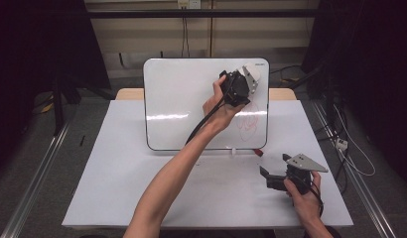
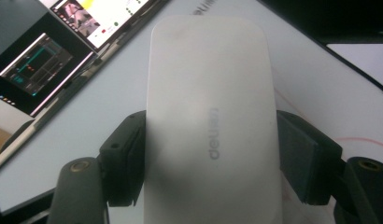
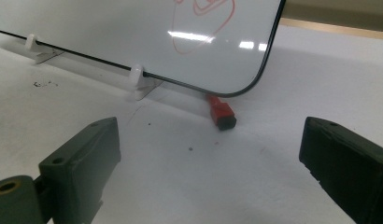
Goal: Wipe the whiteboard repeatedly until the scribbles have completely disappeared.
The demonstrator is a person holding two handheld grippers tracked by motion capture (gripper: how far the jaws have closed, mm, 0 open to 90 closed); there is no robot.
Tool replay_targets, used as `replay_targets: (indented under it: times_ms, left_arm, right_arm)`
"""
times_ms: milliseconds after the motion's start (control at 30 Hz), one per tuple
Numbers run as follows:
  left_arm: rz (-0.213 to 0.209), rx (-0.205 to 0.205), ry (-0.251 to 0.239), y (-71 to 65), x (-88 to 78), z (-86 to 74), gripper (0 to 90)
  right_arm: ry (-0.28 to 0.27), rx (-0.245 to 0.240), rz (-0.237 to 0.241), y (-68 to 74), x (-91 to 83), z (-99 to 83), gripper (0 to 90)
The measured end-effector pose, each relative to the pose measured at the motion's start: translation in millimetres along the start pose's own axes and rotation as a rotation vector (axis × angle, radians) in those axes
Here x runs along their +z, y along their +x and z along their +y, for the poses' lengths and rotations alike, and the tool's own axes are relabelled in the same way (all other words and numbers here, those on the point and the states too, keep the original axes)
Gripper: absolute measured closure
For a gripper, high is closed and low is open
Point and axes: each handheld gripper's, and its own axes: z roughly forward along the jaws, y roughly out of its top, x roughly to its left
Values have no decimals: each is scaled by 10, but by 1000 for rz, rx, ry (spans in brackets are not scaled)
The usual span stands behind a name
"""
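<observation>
A white whiteboard eraser (image 2: 210,107) is clamped between the black jaws of my left gripper (image 2: 210,156). In the high view the left gripper (image 1: 243,83) presses the eraser (image 1: 252,74) against the upper right of the standing whiteboard (image 1: 181,99). A red scribble (image 1: 247,124) lies on the board just below it, and the same scribble (image 3: 199,18) shows in the right gripper view. My right gripper (image 1: 274,167) hovers low over the table's front right, jaws wide apart and empty. In its own view the right gripper (image 3: 208,158) faces a small red marker piece (image 3: 221,113) lying under the board's corner.
The whiteboard stands on white clip feet (image 3: 138,79) on a white table sheet (image 1: 117,188). The red piece (image 1: 258,152) lies by the board's lower right corner. Cables (image 1: 350,148) trail on the floor at right. Dark curtains flank the table.
</observation>
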Motion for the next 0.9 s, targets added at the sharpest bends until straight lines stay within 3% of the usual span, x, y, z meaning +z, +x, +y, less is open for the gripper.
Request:
replay_targets:
  times_ms: [167,300,600,800,900]
  left_arm:
    - [-6,-1,-14,-104,-28,-55,311]
    - [-28,7,2,-48,-23,-27,311]
    - [-2,3,16,108,38,165,311]
    - [14,-22,9,242,57,230,311]
    - [21,-54,4,261,57,227,311]
  right_arm:
    - [1,-3,-1,3,-2,0,55]
    - [-1,-4,0,7,-2,2,55]
    - [-1,-2,6,0,-7,-3,55]
    - [-2,1,7,-3,-13,-5,56]
    - [-3,0,6,-6,-14,-8,56]
